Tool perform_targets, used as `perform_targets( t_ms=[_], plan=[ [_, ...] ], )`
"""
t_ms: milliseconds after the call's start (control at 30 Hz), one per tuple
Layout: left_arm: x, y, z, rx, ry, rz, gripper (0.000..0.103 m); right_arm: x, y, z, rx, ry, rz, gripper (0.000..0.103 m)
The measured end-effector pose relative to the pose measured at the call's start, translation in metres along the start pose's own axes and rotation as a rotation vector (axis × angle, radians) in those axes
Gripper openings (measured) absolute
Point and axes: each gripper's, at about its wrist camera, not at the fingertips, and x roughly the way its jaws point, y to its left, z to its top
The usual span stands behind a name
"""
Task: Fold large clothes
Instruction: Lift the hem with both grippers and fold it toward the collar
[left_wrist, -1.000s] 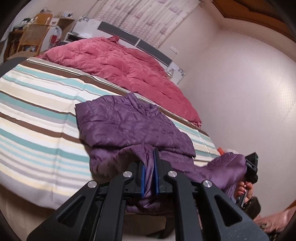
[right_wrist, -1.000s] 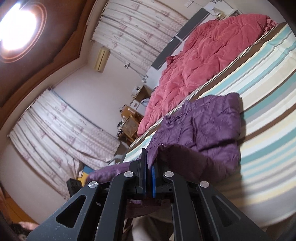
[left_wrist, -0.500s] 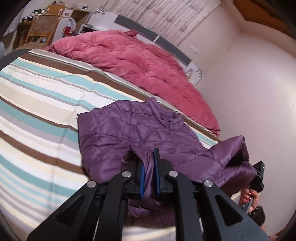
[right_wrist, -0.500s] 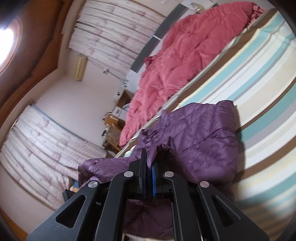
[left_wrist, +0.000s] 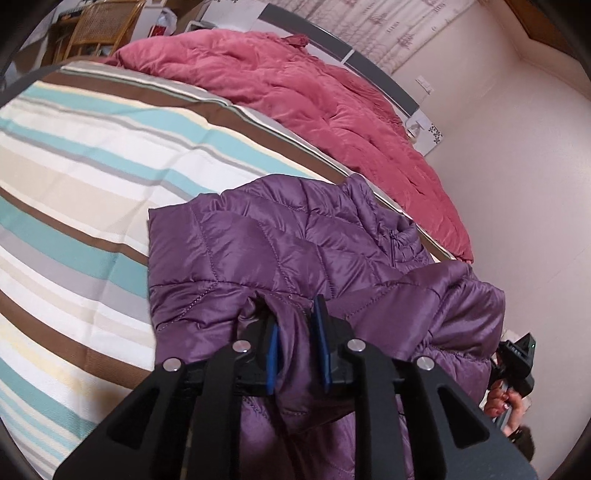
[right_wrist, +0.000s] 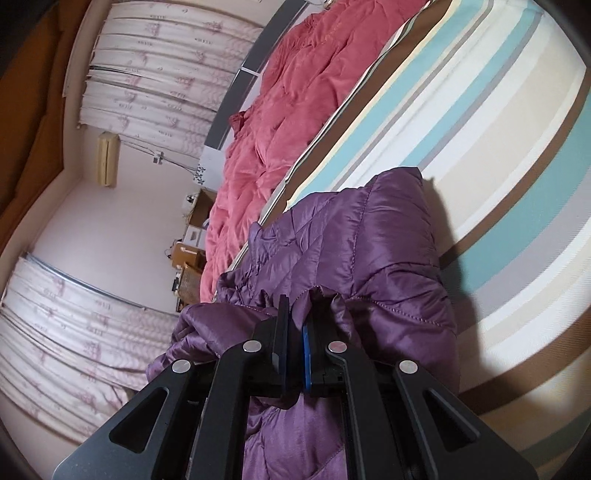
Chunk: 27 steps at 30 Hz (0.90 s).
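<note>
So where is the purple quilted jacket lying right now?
In the left wrist view the purple quilted jacket lies on the striped bedspread, just in front of the pink duvet, its near edge between the left gripper pads.

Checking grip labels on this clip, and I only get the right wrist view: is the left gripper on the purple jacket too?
Observer: A fold of the purple jacket sits between the pads of the left gripper; its jaws have just been opening.
Operator: Any sign of the person?
Observer: Yes, the hand holding the right gripper shows at the lower right edge of the left wrist view, below the jacket's lifted side.
Operator: Any detail on the jacket that I'm missing?
Observer: A pocket zip shows on its upper surface.
</note>
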Motion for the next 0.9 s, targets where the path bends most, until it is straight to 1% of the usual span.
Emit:
perform_targets(
  t_ms=[33,67,100,133,167,200,233,267,300,333,400,433,467,500,600,667,700,733,767,800,833,867,900],
  plan=[
    [0.0,0.001,0.001,-0.008,-0.001,-0.008,0.023,0.0,0.0,0.0,-0.001,-0.003,0.004,0.011],
    [-0.003,0.002,0.002,-0.021,-0.009,-0.024,0.031,-0.002,0.0,0.0,0.0,-0.008,0.009,0.018],
    [-0.007,0.004,0.003,-0.034,-0.029,-0.039,0.036,-0.005,0.001,0.0,0.002,-0.015,0.02,0.028],
    [-0.011,0.005,0.004,-0.044,-0.052,-0.044,0.05,-0.01,0.001,0.001,0.003,-0.028,0.035,0.035],
    [-0.021,0.007,0.006,-0.058,-0.106,-0.027,0.07,-0.014,0.003,0.003,-0.003,-0.042,0.031,0.051],
    [-0.028,0.008,0.007,-0.063,-0.152,-0.011,0.075,-0.02,0.006,0.004,-0.018,-0.069,0.022,0.057],
    [-0.035,0.009,0.008,-0.064,-0.19,-0.002,0.077,-0.025,0.01,0.006,-0.035,-0.088,0.019,0.057],
    [-0.041,0.01,0.009,-0.062,-0.211,0.006,0.077,-0.032,0.015,0.007,-0.069,-0.105,0.014,0.057],
    [-0.045,0.01,0.009,-0.054,-0.223,0.037,0.077,-0.035,0.02,0.008,-0.106,-0.11,-0.007,0.057],
    [-0.046,0.007,0.009,-0.021,-0.224,0.08,0.077,-0.037,0.026,0.008,-0.149,-0.111,-0.037,0.057],
    [-0.042,0.0,0.006,0.062,-0.204,0.132,0.08,-0.035,0.043,0.006,-0.307,-0.087,-0.141,0.057],
    [-0.04,-0.003,0.004,0.087,-0.197,0.148,0.081,-0.032,0.047,0.004,-0.351,-0.077,-0.171,0.057],
    [-0.033,-0.007,0.001,0.124,-0.176,0.167,0.083,-0.027,0.054,0.0,-0.424,-0.067,-0.233,0.057],
    [-0.027,-0.009,0.0,0.143,-0.154,0.167,0.083,-0.023,0.057,-0.001,-0.464,-0.064,-0.273,0.057],
    [-0.01,-0.018,0.002,0.179,-0.102,0.166,0.083,-0.004,0.06,-0.002,-0.54,-0.031,-0.34,0.057],
    [-0.001,-0.025,0.004,0.212,-0.086,0.173,0.083,0.009,0.063,0.0,-0.591,-0.015,-0.384,0.057],
    [0.002,-0.029,0.004,0.223,-0.081,0.173,0.082,0.015,0.063,-0.001,-0.613,-0.009,-0.402,0.057],
    [0.007,-0.032,0.004,0.239,-0.067,0.169,0.077,0.019,0.065,-0.002,-0.636,-0.004,-0.417,0.055],
    [0.012,-0.034,0.004,0.253,-0.052,0.179,0.06,0.024,0.066,-0.004,-0.67,0.002,-0.427,0.039],
    [0.015,-0.037,0.004,0.26,-0.043,0.19,0.044,0.027,0.068,-0.006,-0.699,0.011,-0.435,0.027],
    [0.016,-0.039,0.002,0.264,-0.035,0.195,0.036,0.03,0.07,-0.007,-0.71,0.017,-0.444,0.025],
    [0.015,-0.04,0.001,0.262,-0.031,0.188,0.024,0.029,0.074,-0.01,-0.73,0.015,-0.451,0.017],
    [0.012,-0.042,0.0,0.258,-0.036,0.187,0.018,0.027,0.076,-0.011,-0.739,0.01,-0.445,0.013]
  ],
)
